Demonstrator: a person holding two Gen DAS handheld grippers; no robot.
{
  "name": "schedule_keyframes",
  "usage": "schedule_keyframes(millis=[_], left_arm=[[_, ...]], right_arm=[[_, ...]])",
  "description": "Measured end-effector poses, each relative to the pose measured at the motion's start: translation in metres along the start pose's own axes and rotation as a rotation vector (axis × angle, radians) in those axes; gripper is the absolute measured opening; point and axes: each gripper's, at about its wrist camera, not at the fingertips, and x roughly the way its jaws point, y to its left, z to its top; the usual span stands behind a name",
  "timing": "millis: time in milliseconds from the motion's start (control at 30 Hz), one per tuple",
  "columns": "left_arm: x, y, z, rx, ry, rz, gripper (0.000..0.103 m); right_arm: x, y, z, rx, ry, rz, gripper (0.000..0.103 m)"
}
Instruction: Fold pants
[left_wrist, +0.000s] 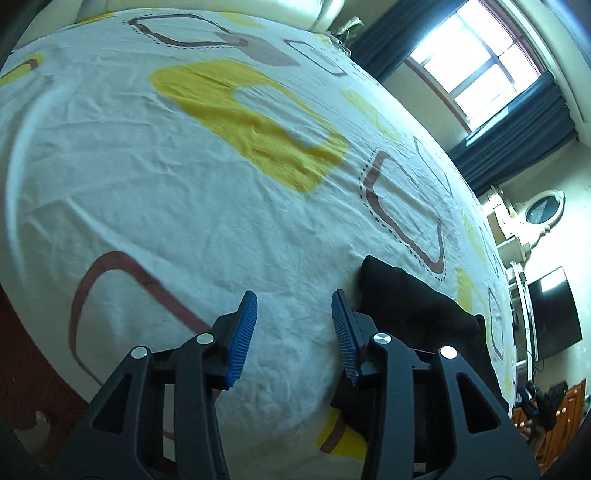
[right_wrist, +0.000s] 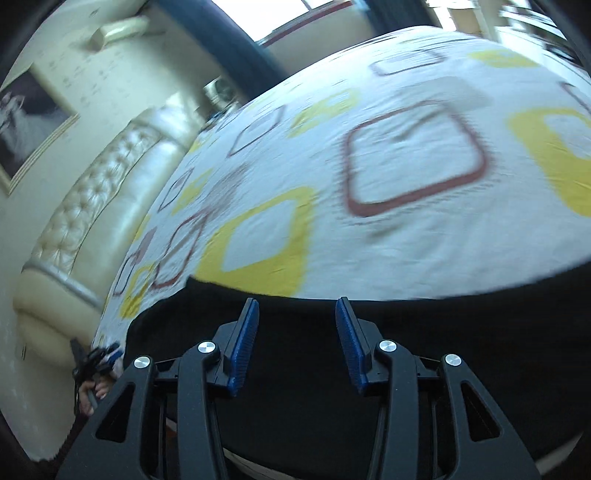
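The black pants (right_wrist: 424, 350) lie flat on the bed near its front edge. In the right wrist view they fill the lower frame, and my right gripper (right_wrist: 297, 314) hovers over them, open and empty. In the left wrist view only one end of the pants (left_wrist: 410, 299) shows, at the lower right. My left gripper (left_wrist: 293, 306) is open and empty over bare sheet, just left of that end.
The bed sheet (left_wrist: 184, 184) is white with yellow and brown rounded squares. A cream tufted headboard (right_wrist: 85, 206) stands at the left in the right wrist view. A window with dark curtains (left_wrist: 480, 66) and a wall TV (left_wrist: 554, 314) lie beyond the bed.
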Motion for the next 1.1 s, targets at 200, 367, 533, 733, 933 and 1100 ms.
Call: schedule_keyframes(millis=[200,367,533,733,933,1100], left_arm=[[-0.011,-0.041,-0.023,-0.045,-0.036,-0.053,0.079],[0.011,-0.097,-0.047,-0.015,0.02,-0.095,0.083],[0.031,-0.137,-0.073,0.027,0.091,-0.099,0.085],[0.043,-0.158,-0.092,0.023,0.136,-0.108,0.085],[0.039,-0.164,-0.1,-0.005,0.138,-0.113,0.086],[0.033,-0.172,-0.104,-0.009,0.136,-0.142,0.086]], right_arm=[[-0.119,-0.168,-0.036,0.433,-0.219,-0.269,0.044],[-0.135,-0.239,-0.074,0.681,-0.27,-0.221,0.044],[-0.125,-0.254,-0.072,0.695,-0.289,-0.137,0.044],[-0.102,-0.261,-0.065,0.714,-0.248,-0.08,0.028],[-0.106,-0.243,-0.047,0.616,-0.267,-0.045,0.006],[-0.135,-0.232,-0.037,0.537,-0.325,-0.043,0.005]])
